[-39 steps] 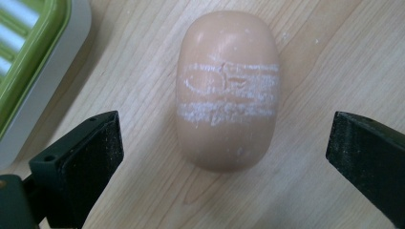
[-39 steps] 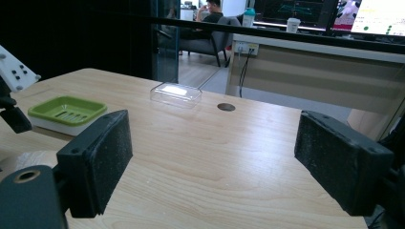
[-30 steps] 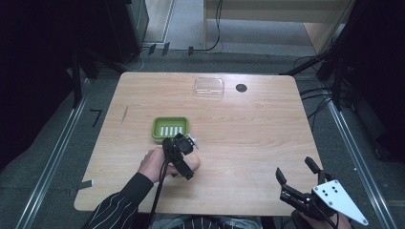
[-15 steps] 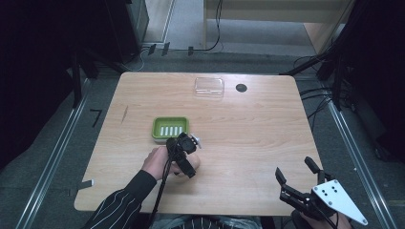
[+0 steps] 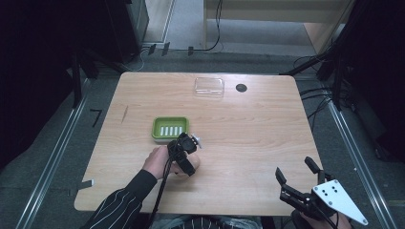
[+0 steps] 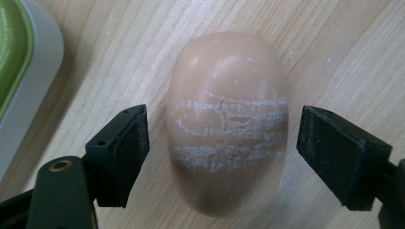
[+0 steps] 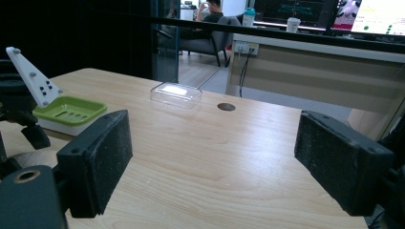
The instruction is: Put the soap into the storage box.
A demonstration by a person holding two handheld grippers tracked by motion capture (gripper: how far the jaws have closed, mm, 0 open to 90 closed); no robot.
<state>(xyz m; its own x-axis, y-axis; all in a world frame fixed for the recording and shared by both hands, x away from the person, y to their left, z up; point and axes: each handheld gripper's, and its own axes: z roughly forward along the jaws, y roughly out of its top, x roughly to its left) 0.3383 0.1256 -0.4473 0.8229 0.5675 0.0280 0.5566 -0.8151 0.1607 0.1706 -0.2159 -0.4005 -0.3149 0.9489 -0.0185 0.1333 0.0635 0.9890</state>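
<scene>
Left gripper (image 6: pixel 222 152) has just been closing around the soap (image 6: pixel 227 121) lying on the table (image 5: pixel 248 124) beside the green dish (image 5: pixel 170 129), pads not yet touching, so grasp and lift remain; right gripper (image 5: pixel 298 177) waits wide open.

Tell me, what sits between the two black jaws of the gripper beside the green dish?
A peach-coloured bar of soap lies on the wooden table between the left gripper's jaws, which have just been closing; the left gripper view shows small gaps at both pads.
</scene>
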